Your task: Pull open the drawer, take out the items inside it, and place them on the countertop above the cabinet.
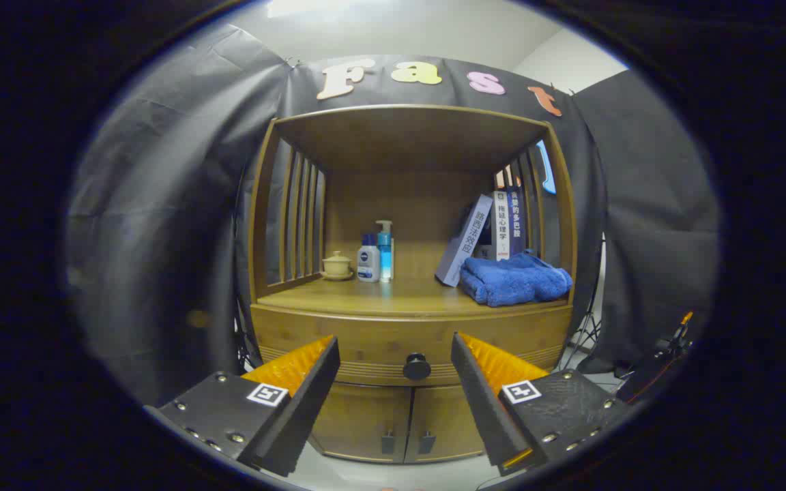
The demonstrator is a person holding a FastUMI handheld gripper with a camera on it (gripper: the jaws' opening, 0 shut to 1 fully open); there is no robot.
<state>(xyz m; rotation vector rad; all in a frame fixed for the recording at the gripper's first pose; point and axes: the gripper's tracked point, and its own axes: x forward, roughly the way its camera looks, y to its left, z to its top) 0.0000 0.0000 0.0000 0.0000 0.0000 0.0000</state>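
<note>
Wooden cabinet drawer (pixel 393 344) remains closed, its round black knob (pixel 417 367) centred beyond the tool (pixel 393 358), whose fingers stand apart; next, advance and clamp the knob.

Well beyond the tongs (pixel 395 339), up on the shelf and off to the right of the fingers: vertical Chinese print on three book spines. On the leaning pale book (pixel 464 239), large characters reading 路西法效应. On the white spine (pixel 501 225) and the dark spine (pixel 516 221) beside it, more characters, too small to trust. Beyond the left finger, a small white bottle (pixel 368 262) with a dark round brand mark. On each finger's top, a square black-and-white coded marker (pixel 267 394). Fingers spread wide, holding nothing, drawer knob (pixel 417 367) just ahead between them.
</note>
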